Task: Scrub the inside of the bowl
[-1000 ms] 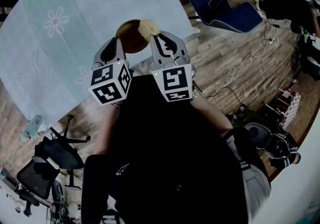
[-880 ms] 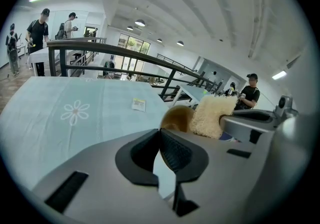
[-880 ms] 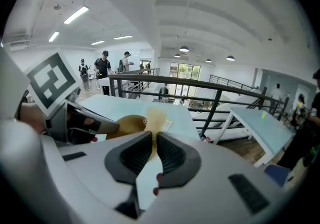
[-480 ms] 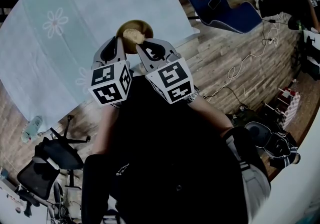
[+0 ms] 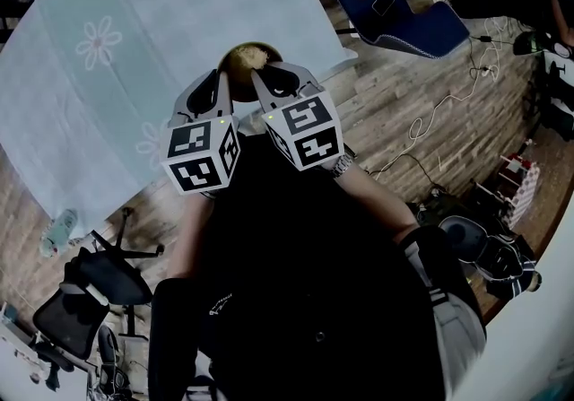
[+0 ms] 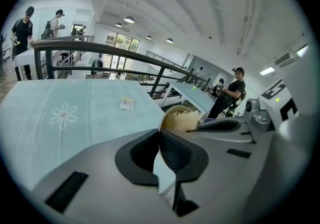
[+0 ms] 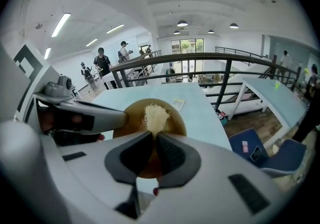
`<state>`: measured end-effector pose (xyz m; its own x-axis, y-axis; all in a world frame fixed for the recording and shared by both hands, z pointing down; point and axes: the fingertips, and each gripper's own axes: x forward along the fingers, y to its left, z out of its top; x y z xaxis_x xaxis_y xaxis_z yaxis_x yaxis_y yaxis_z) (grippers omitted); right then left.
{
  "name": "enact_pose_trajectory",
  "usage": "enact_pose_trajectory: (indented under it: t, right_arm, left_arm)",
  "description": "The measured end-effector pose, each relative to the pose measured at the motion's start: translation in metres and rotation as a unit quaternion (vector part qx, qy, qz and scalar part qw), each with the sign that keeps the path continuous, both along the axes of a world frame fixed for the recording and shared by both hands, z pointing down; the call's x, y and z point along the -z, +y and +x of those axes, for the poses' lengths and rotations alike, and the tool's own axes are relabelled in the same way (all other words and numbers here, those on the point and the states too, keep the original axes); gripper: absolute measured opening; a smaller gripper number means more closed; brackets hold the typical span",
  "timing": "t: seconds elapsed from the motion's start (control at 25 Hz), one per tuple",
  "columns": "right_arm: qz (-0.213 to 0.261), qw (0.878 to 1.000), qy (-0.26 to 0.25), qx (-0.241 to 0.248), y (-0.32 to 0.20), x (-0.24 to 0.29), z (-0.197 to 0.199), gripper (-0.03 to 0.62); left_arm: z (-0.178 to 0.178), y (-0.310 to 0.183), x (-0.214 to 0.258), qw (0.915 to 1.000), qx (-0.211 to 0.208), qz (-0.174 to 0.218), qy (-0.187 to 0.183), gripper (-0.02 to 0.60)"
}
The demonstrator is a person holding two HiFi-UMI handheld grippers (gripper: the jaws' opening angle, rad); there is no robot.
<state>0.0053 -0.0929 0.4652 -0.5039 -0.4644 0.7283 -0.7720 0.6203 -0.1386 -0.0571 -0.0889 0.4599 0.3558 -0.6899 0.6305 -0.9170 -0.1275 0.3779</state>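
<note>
Bowl: the brown bowl (image 7: 131, 118) stands on the table (image 5: 134, 76), close to the table edge nearest the person.
Left gripper: the left gripper (image 6: 160, 135) is clenched on the bowl's near-left rim and seems to steady it.
Right gripper: the right gripper (image 7: 154, 138) is clamped on a pale fibrous scrubber (image 7: 156, 116), which is inside the bowl, towards its far wall.
Step in hand: the scrubbing itself, I judge, as the scrubber seems to meet the bowl's inner surface.
Next move: probably a sweep round the bowl's inner wall and bottom. It calls for steady pressure and a firm hold on the rim, so that the bowl does not slide.
</note>
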Motion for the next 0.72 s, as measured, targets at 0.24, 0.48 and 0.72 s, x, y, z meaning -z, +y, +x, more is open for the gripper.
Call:
enact_pose_trajectory:
  t: [0.24,0.48,0.72]
  right_arm:
    - [0.022,0.999,0.031,-0.005,-0.001,-0.002,0.011,0.037]
    - [0.022,0.999,0.042,-0.001,-0.001,-0.006,0.017,0.038]
    - [0.034,0.998,0.050,0.005,0.001,-0.005,0.017,0.037]
  left_arm:
    - [0.001,-0.003,-0.004,0.9998,0.001,-0.001,-0.020,0.025]
    - [-0.007,0.002,-0.015,0.9995,0.003,-0.016,-0.027,0.025]
    - [-0.010,0.003,-0.027,0.9992,0.014,-0.027,-0.028,0.025]
